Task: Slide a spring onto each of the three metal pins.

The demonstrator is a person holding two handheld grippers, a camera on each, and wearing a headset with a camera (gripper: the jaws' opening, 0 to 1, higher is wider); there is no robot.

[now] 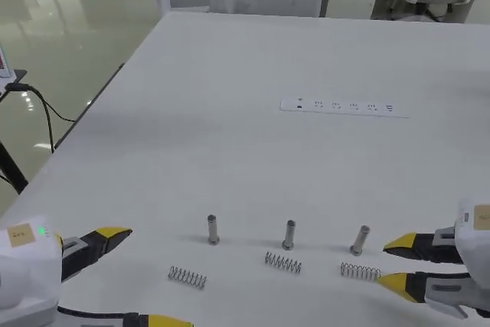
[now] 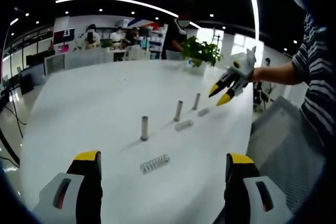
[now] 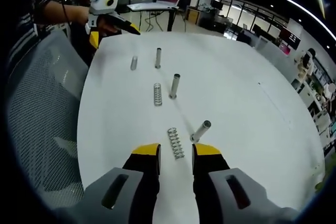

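Your right hand-held gripper (image 3: 176,151) is partly open, with nothing clamped. The right spring (image 3: 176,142) lies on the worktop (image 3: 236,77) straight ahead, its near end reaching into the gap between the yellow tips; you cannot tell whether it touches one. The right pin (image 3: 200,130) stands just past that spring, off to one side of it.

Your left hand-held gripper (image 2: 163,157) is spread wide and holds nothing. The left spring (image 2: 155,163) lies just ahead of it, midway between the tips and clear of both, and the left pin (image 2: 144,128) stands a little farther out. Between your two hand-held grippers, the middle pin (image 1: 289,233) stands with the middle spring (image 1: 283,263) lying just on your side of it.

The springs are thin wire coils lying flat. The pins are short grey metal cylinders standing on end. Each spring lies beside its pin, not yet on it.
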